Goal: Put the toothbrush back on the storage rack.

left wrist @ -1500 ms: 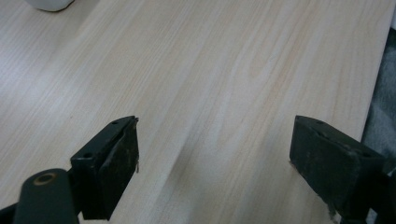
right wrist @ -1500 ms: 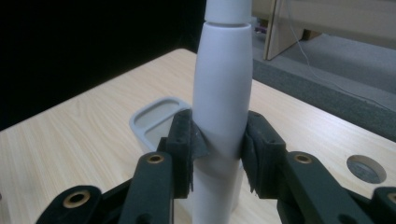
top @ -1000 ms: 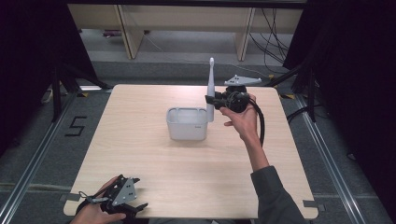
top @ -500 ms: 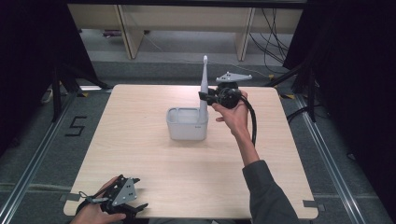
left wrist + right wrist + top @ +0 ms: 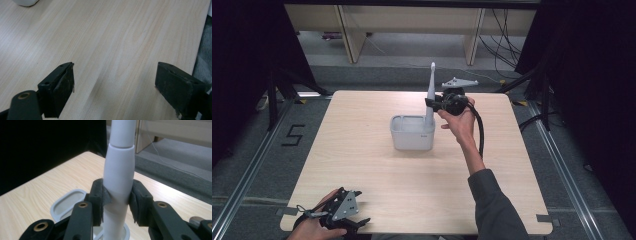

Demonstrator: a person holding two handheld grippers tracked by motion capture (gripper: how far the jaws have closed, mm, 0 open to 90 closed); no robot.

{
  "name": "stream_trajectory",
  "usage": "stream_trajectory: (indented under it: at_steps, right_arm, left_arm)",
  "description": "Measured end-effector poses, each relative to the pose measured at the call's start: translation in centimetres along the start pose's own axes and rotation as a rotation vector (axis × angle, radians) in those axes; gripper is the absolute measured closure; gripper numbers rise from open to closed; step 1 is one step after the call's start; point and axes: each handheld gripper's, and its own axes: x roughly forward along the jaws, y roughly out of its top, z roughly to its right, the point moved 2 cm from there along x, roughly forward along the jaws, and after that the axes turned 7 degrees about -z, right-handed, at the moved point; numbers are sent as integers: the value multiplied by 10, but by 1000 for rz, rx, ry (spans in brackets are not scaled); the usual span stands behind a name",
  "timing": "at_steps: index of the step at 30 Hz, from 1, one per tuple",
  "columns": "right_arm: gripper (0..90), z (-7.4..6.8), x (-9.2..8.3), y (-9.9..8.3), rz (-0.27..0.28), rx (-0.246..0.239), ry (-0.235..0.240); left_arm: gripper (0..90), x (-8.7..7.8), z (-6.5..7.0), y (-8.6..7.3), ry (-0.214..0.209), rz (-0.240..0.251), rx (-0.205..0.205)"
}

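A white electric toothbrush (image 5: 431,92) stands upright with my right gripper (image 5: 430,104) shut on its handle. In the right gripper view the pads press both sides of the toothbrush (image 5: 118,175) at my right gripper (image 5: 117,197). Its lower end reaches into a round opening at the right end of a white holder (image 5: 409,141) in the middle of the table. The holder's larger oval compartment (image 5: 65,206) lies to the left. My left gripper (image 5: 360,206) rests at the table's near left corner, and its jaws (image 5: 115,82) stand wide open over bare wood.
The light wooden table (image 5: 362,165) has dark floor and metal rails around it. Behind its far edge stand shelf legs (image 5: 347,35) and loose cables (image 5: 507,35). The right gripper's black cable (image 5: 481,135) hangs along the person's forearm.
My right gripper has carried the toothbrush left and slightly down, from beside the holder to its right end. The left gripper has not moved.
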Motion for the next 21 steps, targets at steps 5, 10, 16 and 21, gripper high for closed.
stream_trajectory:
  at_steps: [5,10,16,21]
  right_arm:
    - [667,2,4,-3,-8,4,-2]
    - [668,1,9,-7,-33,-18,-21]
    - [668,-2,14,-9,-58,-25,-36]
    - [669,-3,19,-12,-58,-45,-51]
  left_arm:
    - [154,1,0,0,-11,2,1]
    - [154,0,0,0,-11,2,3]
    - [154,0,0,0,6,3,1]
    - [154,1,1,0,14,17,-4]
